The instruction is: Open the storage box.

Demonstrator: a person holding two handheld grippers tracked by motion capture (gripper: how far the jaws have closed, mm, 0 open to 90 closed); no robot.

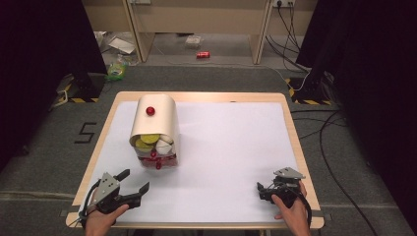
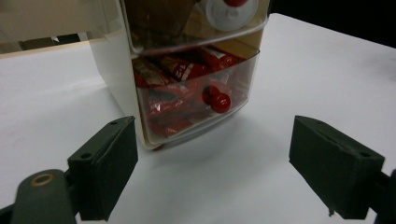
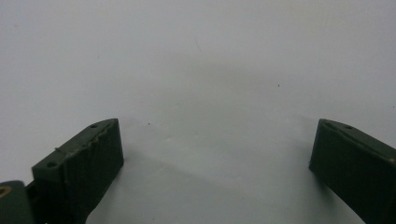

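A small cream drawer cabinet (image 1: 153, 123) with a rounded top and a red knob on top stands at the left of the white table (image 1: 231, 142). Its clear lower drawer (image 2: 196, 93) holds red packets and has a red knob (image 2: 216, 100); the drawer above holds yellow and white pieces. My left gripper (image 1: 135, 180) is open near the front left edge, pointing at the cabinet a short way off. In the left gripper view its jaws (image 2: 212, 172) frame the lower drawer without touching it. My right gripper (image 1: 261, 191) rests open at the front right, its jaws (image 3: 215, 168) empty over bare white table.
The wooden table rim (image 1: 295, 142) borders the white sheet. On the floor beyond lie a red can (image 1: 203, 54), cables (image 1: 314, 123) and litter at the back left. Black stands flank the table's far corners.
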